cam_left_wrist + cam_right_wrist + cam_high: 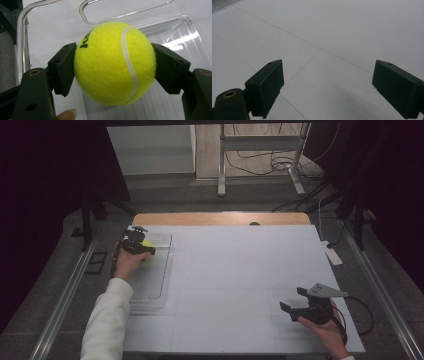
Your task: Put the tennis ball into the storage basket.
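A yellow tennis ball [113, 63] with a white seam and black lettering sits squeezed between the two black jaws of my left gripper [113, 66], both pads pressed on its sides. From above, that gripper [142, 246] hovers over the far end of a clear plastic tray [155, 280] at the table's left, with the ball [147, 242] peeking out as a small yellow spot. My right gripper [293, 300] rests low at the table's near right, jaws wide apart. Between its jaws [327, 85] lies only bare white tabletop.
The white table surface [240, 270] stretches between the two hands. A wooden strip [220, 218] borders its far edge. A white power strip [332, 254] lies at the right edge. A metal frame and cables stand on the floor beyond.
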The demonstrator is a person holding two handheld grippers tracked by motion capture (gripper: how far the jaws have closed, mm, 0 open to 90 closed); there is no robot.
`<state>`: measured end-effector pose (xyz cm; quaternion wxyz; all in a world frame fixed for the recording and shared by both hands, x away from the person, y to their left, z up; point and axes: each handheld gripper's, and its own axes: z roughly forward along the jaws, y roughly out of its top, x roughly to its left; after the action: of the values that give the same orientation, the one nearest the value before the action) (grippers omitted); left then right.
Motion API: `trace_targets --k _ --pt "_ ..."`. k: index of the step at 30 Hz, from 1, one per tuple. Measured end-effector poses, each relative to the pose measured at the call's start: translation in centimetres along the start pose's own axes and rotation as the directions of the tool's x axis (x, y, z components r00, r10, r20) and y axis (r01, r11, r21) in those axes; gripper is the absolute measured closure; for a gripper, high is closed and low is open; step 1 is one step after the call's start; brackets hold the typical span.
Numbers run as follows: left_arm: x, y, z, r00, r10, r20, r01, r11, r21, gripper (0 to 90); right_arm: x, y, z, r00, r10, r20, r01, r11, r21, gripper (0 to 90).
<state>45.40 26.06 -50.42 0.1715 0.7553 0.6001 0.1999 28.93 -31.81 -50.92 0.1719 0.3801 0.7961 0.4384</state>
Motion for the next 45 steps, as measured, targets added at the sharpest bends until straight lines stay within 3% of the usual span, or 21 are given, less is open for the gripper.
trace_targets --k 7,12,20,33,41,45 --pt "0.1 0.0 0.0 1.0 -0.005 0.005 0.005 1.0 -0.001 25.8 0.0 0.0 0.0 1.0 0.0 0.001 0.0 1.0 0.0 10.9" --pt "0.1 0.0 -0.2 0.9995 -0.015 0.028 0.015 0.9997 -0.02 18.5 0.0 0.0 0.0 1.0 -0.001 0.001 0.001 1.0 0.0 10.9" --pt "0.1 0.1 -1.3 0.9987 -0.027 0.043 0.03 0.9958 -0.086 16.2 0.0 0.0 0.0 1.0 -0.001 0.001 0.001 1.0 0.0 10.9" --pt "0.6 -0.7 -3.2 0.992 -0.051 0.115 0.072 0.9803 -0.184 16.6 0.0 0.0 0.0 1.0 -0.001 0.004 0.001 1.0 0.001 10.9" --pt "0.1 -1.0 -4.6 0.9901 -0.018 0.139 0.051 0.9697 -0.239 17.2 0.1 0.0 0.0 1.0 0.001 0.006 -0.001 1.0 -0.001 10.9" --pt "-0.3 -1.2 -5.3 0.9852 0.004 0.171 0.042 0.9629 -0.267 17.5 0.1 0.1 -0.1 1.0 0.001 0.006 -0.001 1.0 -0.003 10.9"
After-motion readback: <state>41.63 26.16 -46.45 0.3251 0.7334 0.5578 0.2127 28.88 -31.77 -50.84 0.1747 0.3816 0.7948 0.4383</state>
